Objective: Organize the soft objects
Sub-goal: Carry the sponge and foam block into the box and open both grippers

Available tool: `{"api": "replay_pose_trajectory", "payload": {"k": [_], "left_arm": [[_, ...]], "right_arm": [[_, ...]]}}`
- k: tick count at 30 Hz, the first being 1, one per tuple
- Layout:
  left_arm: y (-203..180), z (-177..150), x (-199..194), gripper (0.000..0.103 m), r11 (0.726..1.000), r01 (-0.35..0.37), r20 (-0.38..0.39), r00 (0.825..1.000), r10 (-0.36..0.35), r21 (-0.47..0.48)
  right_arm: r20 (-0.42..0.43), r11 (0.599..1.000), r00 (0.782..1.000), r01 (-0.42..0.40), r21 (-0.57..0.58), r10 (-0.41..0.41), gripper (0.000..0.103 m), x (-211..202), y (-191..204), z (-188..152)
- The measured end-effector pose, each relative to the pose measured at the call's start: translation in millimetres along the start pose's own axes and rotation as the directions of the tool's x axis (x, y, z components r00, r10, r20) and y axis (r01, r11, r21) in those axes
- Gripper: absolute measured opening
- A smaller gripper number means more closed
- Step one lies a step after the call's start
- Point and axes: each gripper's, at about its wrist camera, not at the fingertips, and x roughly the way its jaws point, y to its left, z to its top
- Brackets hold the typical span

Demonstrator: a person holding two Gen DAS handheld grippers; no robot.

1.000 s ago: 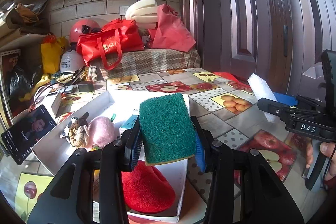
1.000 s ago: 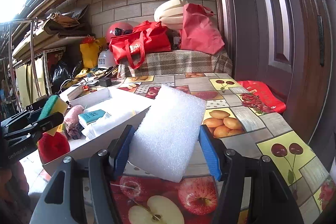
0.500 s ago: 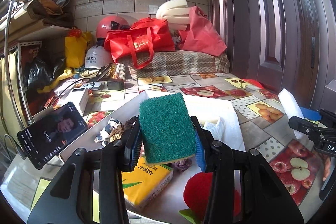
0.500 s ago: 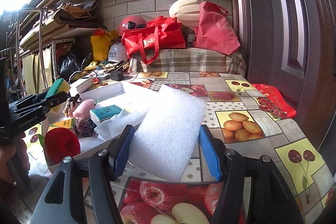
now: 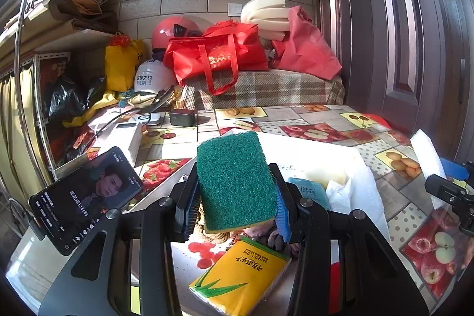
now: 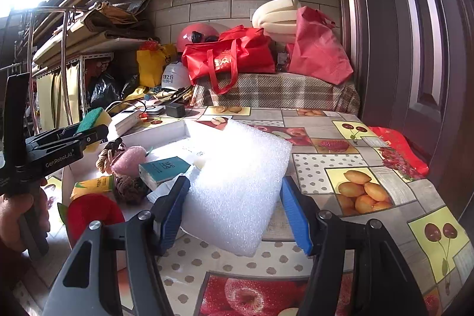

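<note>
Your right tongs (image 6: 235,206) clamp the white foam (image 6: 237,182), holding it tilted above the surface (image 6: 370,162) at the near corner of the box (image 6: 166,128). Your left tongs (image 5: 235,205) pinch the green sponge (image 5: 235,179) upright over that box (image 5: 311,144). Inside the box lie a red pad (image 6: 93,215), a yellow tissue pack (image 5: 241,276), a teal packet (image 6: 164,168), a pink puff (image 6: 129,163) and a rope knot (image 6: 106,156), crowded together. A phone (image 5: 84,197) leans just left of the box.
</note>
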Motion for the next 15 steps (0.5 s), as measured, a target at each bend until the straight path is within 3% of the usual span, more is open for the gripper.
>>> {"api": "replay_pose_trajectory", "payload": {"k": [15], "left_arm": [[17.3, 5.7, 19.7, 0.042, 0.998, -0.026, -0.025, 0.999, 0.024, -0.056]], "right_arm": [[-0.008, 0.998, 0.998, -0.065, -0.016, 0.065, 0.063, 40.5, 35.1, 15.8]]}}
